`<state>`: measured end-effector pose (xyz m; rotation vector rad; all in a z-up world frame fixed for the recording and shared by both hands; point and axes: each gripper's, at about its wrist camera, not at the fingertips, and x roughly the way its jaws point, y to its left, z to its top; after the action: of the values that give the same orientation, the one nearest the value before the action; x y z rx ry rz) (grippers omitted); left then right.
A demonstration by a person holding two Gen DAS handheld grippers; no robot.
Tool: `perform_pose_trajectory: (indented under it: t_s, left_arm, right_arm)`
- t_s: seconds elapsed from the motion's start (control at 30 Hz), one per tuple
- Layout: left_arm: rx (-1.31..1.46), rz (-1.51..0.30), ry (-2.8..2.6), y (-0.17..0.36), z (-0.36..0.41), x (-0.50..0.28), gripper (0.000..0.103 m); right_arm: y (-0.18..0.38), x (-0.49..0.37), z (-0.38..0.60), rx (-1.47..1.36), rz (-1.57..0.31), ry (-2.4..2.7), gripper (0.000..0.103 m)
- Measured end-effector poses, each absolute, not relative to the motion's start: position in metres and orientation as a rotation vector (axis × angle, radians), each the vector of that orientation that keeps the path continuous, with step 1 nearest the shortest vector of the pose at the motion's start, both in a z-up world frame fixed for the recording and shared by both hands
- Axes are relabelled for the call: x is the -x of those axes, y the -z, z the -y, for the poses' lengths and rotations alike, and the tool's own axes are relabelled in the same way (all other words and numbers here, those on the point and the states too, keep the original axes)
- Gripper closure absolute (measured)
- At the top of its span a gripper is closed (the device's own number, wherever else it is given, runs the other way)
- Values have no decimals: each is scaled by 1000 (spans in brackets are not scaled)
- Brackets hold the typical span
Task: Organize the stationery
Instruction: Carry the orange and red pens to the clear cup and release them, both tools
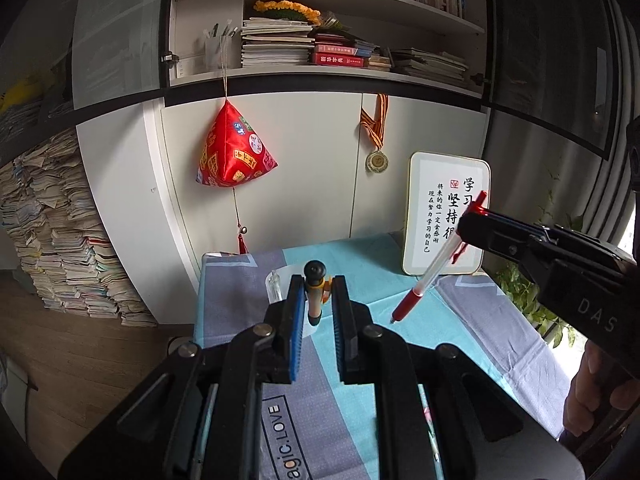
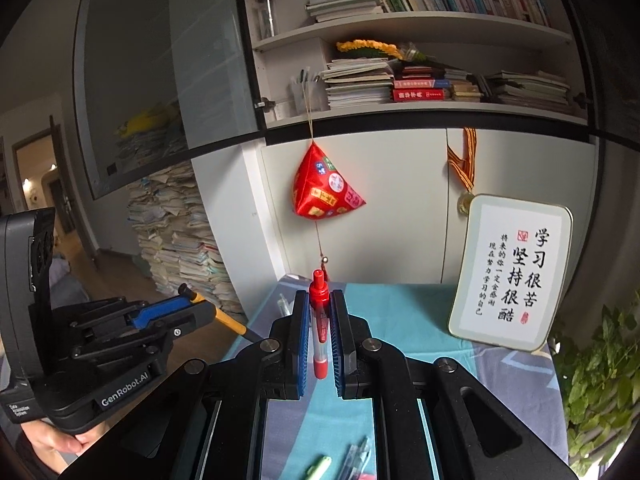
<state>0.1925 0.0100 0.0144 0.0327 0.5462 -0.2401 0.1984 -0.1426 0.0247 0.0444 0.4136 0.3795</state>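
A surface (image 1: 360,264) draped in a teal and grey patchwork cloth stands against white cabinets under open bookshelves. From there, the two held pens.

The left hand-held gripper (image 1: 316,292) is closed on one orange-and-black pen (image 1: 315,288), its black cap poking up past the fingertips; the right wrist view shows this same pen (image 2: 224,316) from the side, slanting down out of the left hand-held gripper (image 2: 192,308). The right hand-held gripper (image 2: 319,316) is clamped on one red-and-clear pen (image 2: 319,320), held lengthwise between its blue pads, with the red cap toward the fingertips. Only the left wrist view shows that pen (image 1: 432,268) whole, in the right hand-held gripper (image 1: 476,220): it hangs in the air above the cloth, tip pointing down and to the left, not touching the surface.

The right wrist view alone shows loose pens on the cloth near its lower edge: one green pen (image 2: 318,467) and a few clear pens (image 2: 356,456), too bunched to count. A clear item (image 1: 275,285) lies just beyond the left fingertips.

Further out: one framed calligraphy sign (image 2: 512,272) leaning upright at the back right, one red pyramid pouch (image 1: 234,152) hanging on a cord, one medal (image 1: 377,161) on a striped ribbon, a leafy plant (image 2: 600,380) at the right, and a tall paper stack (image 1: 64,232) on the floor at the left.
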Motion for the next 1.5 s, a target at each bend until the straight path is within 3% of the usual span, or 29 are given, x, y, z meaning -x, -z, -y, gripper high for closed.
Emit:
perform_pose_trajectory:
  t_s: [0.33, 0.77, 1.07, 1.5]
  left_arm:
    - [-13, -565, 210, 4, -15, -243, 92]
    - [-26, -650, 208, 56, -10, -293, 92]
    - [-26, -714, 205, 97, -9, -304, 92]
    - [-9, -685, 181, 97, -13, -304, 90]
  right_arm:
    - [-23, -267, 124, -67, -422, -397, 92]
    - [28, -346, 95, -64, -516, -370, 92]
    - [74, -365, 85, -47, -599, -383, 92]
    - [101, -374, 78, -46, -658, -393, 91]
